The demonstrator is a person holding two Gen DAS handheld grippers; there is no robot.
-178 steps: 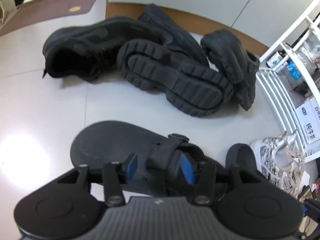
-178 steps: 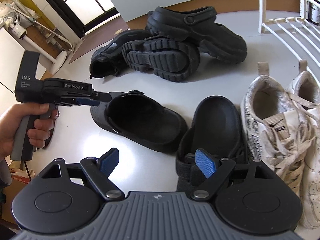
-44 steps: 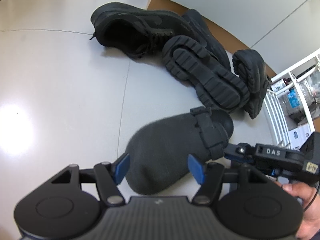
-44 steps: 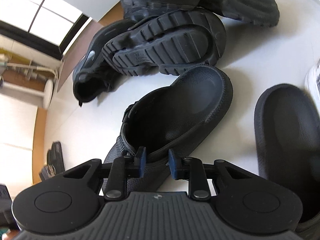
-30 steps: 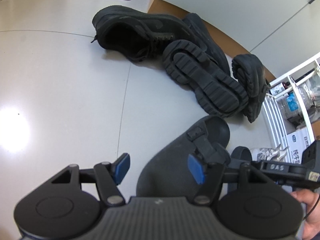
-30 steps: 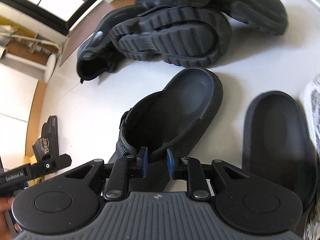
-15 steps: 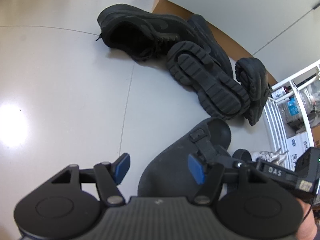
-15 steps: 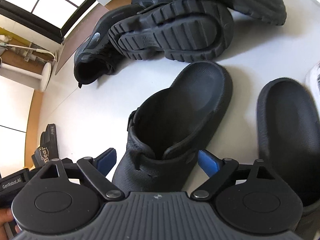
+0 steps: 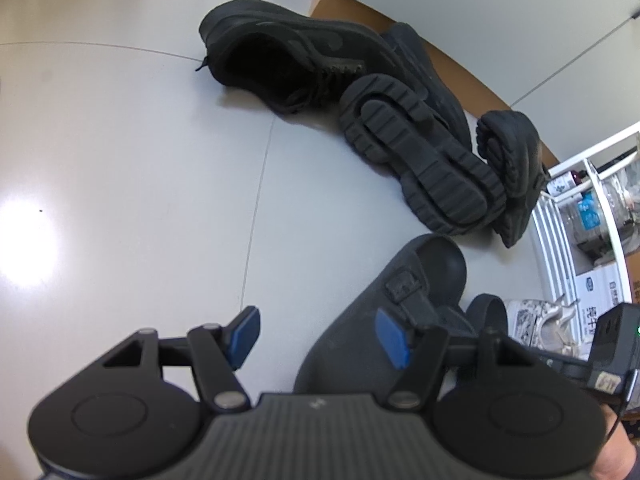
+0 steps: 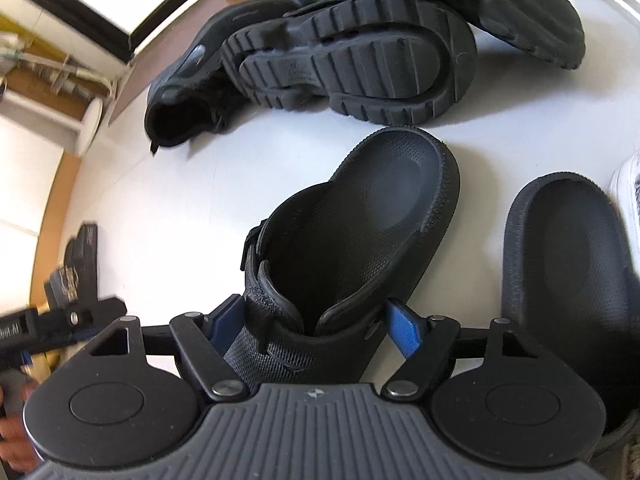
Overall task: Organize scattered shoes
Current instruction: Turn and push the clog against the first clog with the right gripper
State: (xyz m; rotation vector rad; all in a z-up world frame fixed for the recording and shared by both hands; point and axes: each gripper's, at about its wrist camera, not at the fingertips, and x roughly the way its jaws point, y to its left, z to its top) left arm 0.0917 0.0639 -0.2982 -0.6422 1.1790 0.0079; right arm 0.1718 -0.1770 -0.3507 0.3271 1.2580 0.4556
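Note:
A black strapped clog [image 10: 360, 232] lies on the white floor, heel end away from me, beside its matching clog [image 10: 568, 260]. My right gripper [image 10: 316, 322] is open, its blue pads [image 10: 404, 328] standing wide on either side of the clog's strap end without squeezing it. In the left wrist view the same clog [image 9: 384, 320] lies low and to the right. My left gripper [image 9: 318, 336] hangs open above the floor with nothing between its fingers.
A pile of dark shoes lies beyond: a black sneaker [image 9: 280, 60], a chunky clog turned sole-up [image 9: 420, 160] and another clog [image 9: 512, 160]. A white wire rack [image 9: 560, 220] and a white patterned sneaker [image 9: 536, 316] are at the right. Bare floor [image 9: 120, 160] spreads left.
My right gripper, shut on the clog's rim a second ago, has opened and let it go onto the floor beside its pair. The left gripper stayed open and drifted slightly.

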